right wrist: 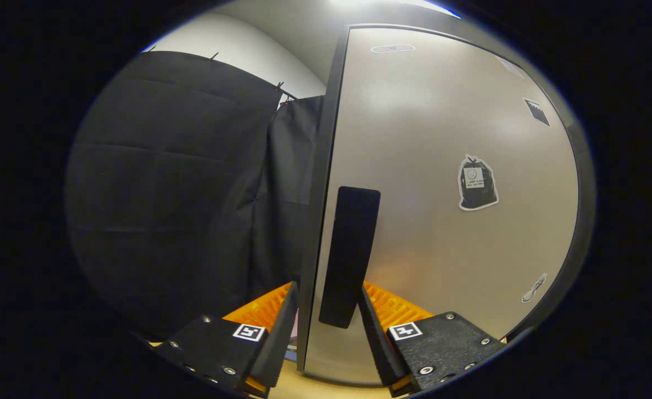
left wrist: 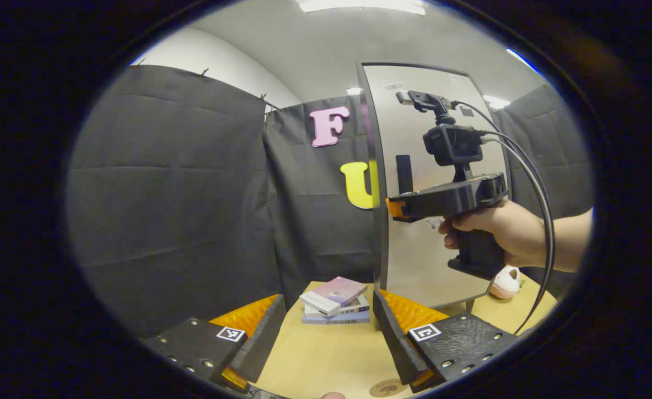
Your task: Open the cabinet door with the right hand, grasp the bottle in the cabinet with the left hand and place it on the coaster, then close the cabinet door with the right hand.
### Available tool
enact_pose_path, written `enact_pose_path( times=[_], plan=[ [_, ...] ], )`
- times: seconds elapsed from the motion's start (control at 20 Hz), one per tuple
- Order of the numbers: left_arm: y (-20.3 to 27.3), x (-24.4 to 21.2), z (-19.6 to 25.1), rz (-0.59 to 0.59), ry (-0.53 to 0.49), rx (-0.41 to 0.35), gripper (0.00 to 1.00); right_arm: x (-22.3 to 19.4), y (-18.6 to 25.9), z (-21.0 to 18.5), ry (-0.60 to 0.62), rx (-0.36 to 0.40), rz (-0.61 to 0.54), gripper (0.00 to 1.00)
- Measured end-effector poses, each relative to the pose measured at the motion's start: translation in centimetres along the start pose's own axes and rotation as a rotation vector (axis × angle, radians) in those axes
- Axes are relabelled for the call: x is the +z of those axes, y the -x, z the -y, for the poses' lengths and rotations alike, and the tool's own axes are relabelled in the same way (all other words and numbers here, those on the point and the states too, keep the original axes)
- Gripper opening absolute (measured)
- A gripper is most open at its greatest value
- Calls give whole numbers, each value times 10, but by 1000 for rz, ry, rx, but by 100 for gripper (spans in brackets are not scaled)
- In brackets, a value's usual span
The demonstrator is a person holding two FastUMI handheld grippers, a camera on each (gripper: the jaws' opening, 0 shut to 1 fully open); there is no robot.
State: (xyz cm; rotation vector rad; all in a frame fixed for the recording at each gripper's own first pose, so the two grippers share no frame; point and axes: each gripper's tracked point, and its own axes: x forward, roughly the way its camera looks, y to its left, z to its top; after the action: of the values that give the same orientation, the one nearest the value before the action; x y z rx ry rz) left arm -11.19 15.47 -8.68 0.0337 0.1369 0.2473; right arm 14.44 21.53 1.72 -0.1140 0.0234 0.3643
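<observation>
Cabinet door [right wrist: 442,210]: pale, matt panel, closed or all but closed; landmark for every entry below.

Right claw [right wrist: 326,321]: fingers apart, one to each side of the door's dark upright handle [right wrist: 350,255], whose lower end sits between them. Whether either finger touches the handle cannot be told. In the left gripper view this claw [left wrist: 395,209] is held level by a hand [left wrist: 498,227], its tip at the door's left edge, just below the handle [left wrist: 404,173].

Left claw [left wrist: 326,338]: fingers apart, holding nothing, hanging over the desk [left wrist: 326,360] in front of the door and a little to its left.

Bottle: taken to be behind the door; not sighted.

Coaster [left wrist: 388,388]: round, tan disc on the desk, near side of the door, just beside the left claw's right-hand finger; nothing on it.

Sundries: stack of books [left wrist: 337,302] on the desk at the foot of the door's left edge; small pale soft item [left wrist: 506,282] on the desk towards the door's right.

Progress: first step in hand, handle lined up but door not yet swung. Left to do: open, fetch bottle, set on coaster, close.
</observation>
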Motion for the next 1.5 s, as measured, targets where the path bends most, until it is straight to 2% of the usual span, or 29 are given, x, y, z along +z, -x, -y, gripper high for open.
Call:
enact_pose_path(
  times=[0.05, 0.15, 0.3, 0.7, 1.0, 1.25, 1.5],
  plan=[
    [-1, -4, -1, -6, 3, -2, 91, 1, 3, 5, -20, -1, -5, 52],
    [-5, -6, -3, -10, 4, -5, 91, 2, 3, 5, -49, 13, -10, 35],
    [-9, -1, -9, 4, -6, 3, 92, -1, 4, 5, -34, 42, -18, 24],
    [-17, 5, -15, 18, -11, 16, 91, -2, 24, 3, -38, 143, -44, 21],
    [-23, 4, -20, 4, 2, 33, 91, -8, 44, 11, -45, 261, -47, 21],
    [-44, 10, 9, 8, -18, -17, 93, -12, 56, 23, -68, 266, -74, 21],
    [-78, 37, 67, 53, -74, -114, 92, -16, 68, 37, -52, 248, -90, 21]
  ],
)
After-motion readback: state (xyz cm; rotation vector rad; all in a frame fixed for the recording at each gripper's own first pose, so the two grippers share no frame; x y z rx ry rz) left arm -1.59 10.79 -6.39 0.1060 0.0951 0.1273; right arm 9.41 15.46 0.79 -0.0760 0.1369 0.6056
